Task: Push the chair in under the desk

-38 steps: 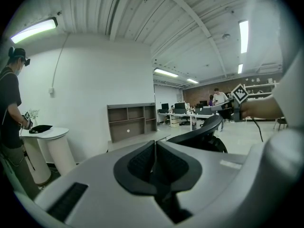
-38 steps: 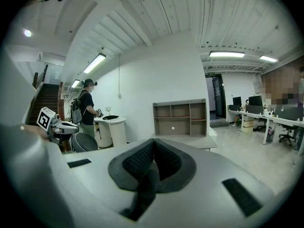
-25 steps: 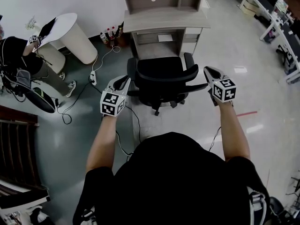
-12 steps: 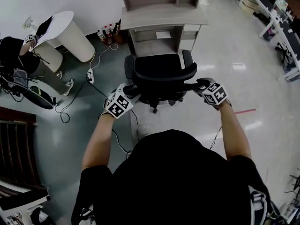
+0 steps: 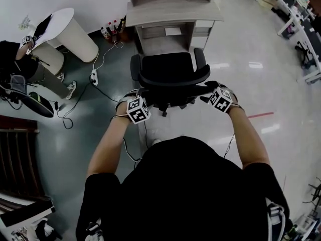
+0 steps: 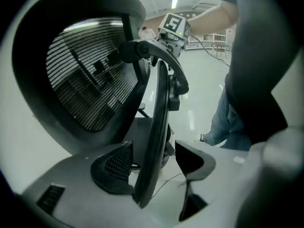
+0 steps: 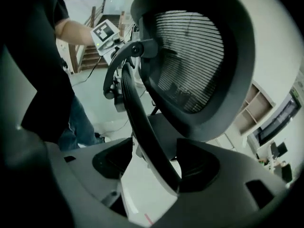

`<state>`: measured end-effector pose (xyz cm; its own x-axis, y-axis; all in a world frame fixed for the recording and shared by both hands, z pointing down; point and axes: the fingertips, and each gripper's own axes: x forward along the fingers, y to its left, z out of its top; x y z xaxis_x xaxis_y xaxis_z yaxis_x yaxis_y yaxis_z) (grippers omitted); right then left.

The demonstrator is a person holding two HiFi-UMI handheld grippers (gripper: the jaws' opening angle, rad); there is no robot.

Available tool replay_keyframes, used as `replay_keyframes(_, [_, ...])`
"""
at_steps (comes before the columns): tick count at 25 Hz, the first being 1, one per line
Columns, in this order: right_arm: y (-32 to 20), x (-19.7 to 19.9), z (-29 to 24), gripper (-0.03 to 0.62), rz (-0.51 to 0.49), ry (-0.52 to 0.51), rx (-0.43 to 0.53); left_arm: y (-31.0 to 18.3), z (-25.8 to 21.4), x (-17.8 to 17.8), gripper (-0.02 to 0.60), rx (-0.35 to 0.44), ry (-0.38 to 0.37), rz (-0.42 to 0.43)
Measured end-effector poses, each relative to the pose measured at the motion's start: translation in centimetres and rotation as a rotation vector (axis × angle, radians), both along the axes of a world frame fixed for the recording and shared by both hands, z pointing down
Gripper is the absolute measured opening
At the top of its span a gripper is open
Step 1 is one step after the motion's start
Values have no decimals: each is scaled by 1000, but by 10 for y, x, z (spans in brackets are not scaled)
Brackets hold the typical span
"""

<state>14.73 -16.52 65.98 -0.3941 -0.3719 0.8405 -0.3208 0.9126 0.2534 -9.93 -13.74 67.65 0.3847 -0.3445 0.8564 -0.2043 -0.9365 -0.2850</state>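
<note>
Black mesh-backed office chair (image 5: 168, 67) is caught at the thin curved bar (image 6: 159, 122) behind its backrest, which runs up between the fingers (image 6: 111, 167) of the left gripper (image 6: 152, 163). Those fingers stand wide apart and have just been opening. The bar lies close against the finger at the left of that view, with clear floor showing between it and the other finger, so nothing is squeezed.

The right gripper (image 7: 154, 163) looks much the same. Its fingers (image 7: 199, 165) are spread wide, also freshly opened. The same bar slants between them, ending hard by the finger on the right of that view and leaving a gap on the other side.

Seen from above, the left gripper (image 5: 131, 95) and the right gripper (image 5: 209, 89) sit at the two ends of the chair's back, in the middle of the frame. The person's bare forearms reach up to them from the bottom.

The chair faces the pale wooden desk with shelves (image 5: 173, 14) at the top centre. It stands close in front of the desk, its seat not yet under the top.

Further out, a white round-ended table (image 5: 70, 29) fills the upper left. A few bottles (image 5: 113, 30) stand on the floor between it and the desk. A white power strip (image 5: 93, 77) lies left of the chair, and a red strip (image 5: 261, 115) marks the glossy floor at right.
</note>
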Motion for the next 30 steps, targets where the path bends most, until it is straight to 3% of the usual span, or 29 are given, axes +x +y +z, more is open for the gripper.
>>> replay_keyframes(5, [0,2,24,290,-108,155,23,-6,26,-1,284,24,-133,38])
replay_keyframes(11, [-6,2,49,290,-214,301,37,-15,43,3,282,43,-191,55])
replay_keyframes(14, [-8,5,61,281,-241,368,37,-18,46,5,250,57,-198,56])
replay_keyframes(18, [-14,5,71,219,-247,408,45,-25,47,6,172,76,-209,53])
replay_keyframes(24, [-18,6,78,123,-276,468,80,-26,51,3,141,92,-244,69])
replay_keyframes(30, [-15,6,79,95,-285,471,98,-25,54,2,117,108,-277,86])
